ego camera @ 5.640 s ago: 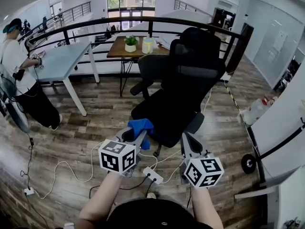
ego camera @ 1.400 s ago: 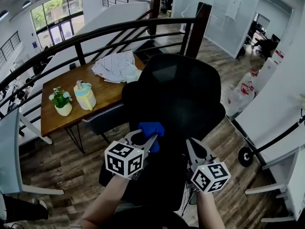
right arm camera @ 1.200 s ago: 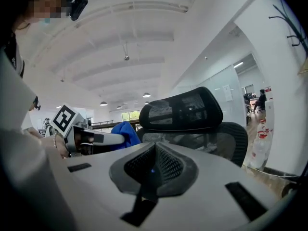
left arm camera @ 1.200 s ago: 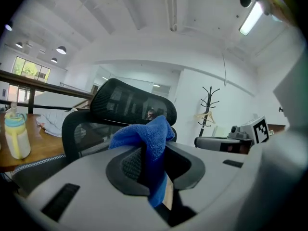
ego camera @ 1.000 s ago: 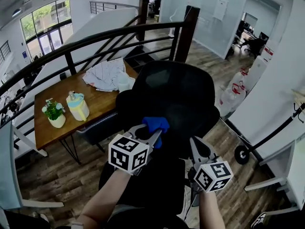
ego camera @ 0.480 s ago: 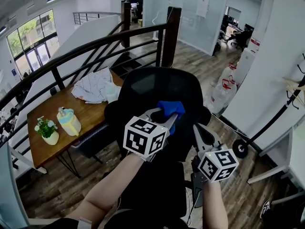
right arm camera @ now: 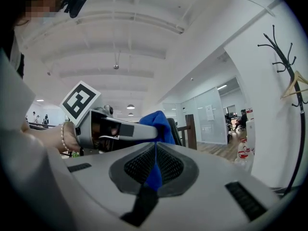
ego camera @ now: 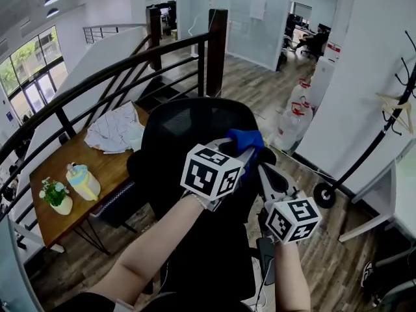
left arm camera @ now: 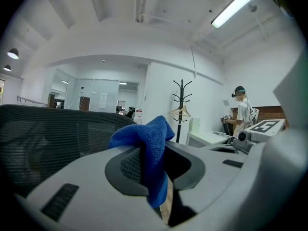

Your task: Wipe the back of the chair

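**Get the cloth flat on the mesh before you sweep**

Head view: your left claw [ego camera: 239, 149] is clamped on the blue cloth [ego camera: 247, 137], which bunches up past its tips. The chair back [ego camera: 188, 125] lies below and to the left of those tips. Your right claw [ego camera: 261, 169] sits just beside the left one, pointing up at the cloth's hanging tail. I can't tell from here whether the cloth touches the chair.

Left gripper view: the jaws are closed on a fold of cloth, with a wad standing above the pads and a tail hanging down between them. The mesh is off to the left of the jaws, its top rim about level with the wad. It doesn't look pressed on yet, so turn the tips left and bring the wad onto the mesh.

Right gripper view: these jaws are drawn nearly together. A thin blue strip fills the seam between the pads, so they seem to have nipped the tail. The left claw reaches in from the left to the same bunch.

With both claws pinching one small wad, you'd wipe with a knot. Spread them to pull the cloth taut, or let the right one go. Then stroke from the top rim downward in overlapping passes. Press lightly, since the chair will probably turn away under a hard push.
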A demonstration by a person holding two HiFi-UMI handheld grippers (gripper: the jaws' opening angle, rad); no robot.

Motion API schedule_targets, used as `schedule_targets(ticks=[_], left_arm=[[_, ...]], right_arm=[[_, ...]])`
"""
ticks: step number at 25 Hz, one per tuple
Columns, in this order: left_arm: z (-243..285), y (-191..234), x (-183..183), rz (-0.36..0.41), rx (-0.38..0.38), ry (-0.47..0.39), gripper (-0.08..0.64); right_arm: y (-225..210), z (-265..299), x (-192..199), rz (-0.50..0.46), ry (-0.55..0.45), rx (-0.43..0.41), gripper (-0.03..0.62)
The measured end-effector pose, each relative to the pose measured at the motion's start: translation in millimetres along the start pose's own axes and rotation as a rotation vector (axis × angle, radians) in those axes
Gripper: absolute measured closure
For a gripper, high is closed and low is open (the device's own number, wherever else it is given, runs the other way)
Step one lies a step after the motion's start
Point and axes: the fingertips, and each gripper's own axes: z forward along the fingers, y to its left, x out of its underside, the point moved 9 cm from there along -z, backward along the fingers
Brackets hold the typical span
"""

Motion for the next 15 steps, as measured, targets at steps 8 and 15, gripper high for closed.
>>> schedule_targets(ticks=[8,15], left_arm=[[17.9,13.5,-7.8,0.011,-0.035,0.003,0.474],[19.9,24.5,-10.3,-0.02,-0.06,0.006,0.474]], right_arm=[[-3.1,0.8,12.3,0.063,-0.001,0.023,0.563],[1.6,8.8,14.7,0.096,0.001,0.008,0.563]])
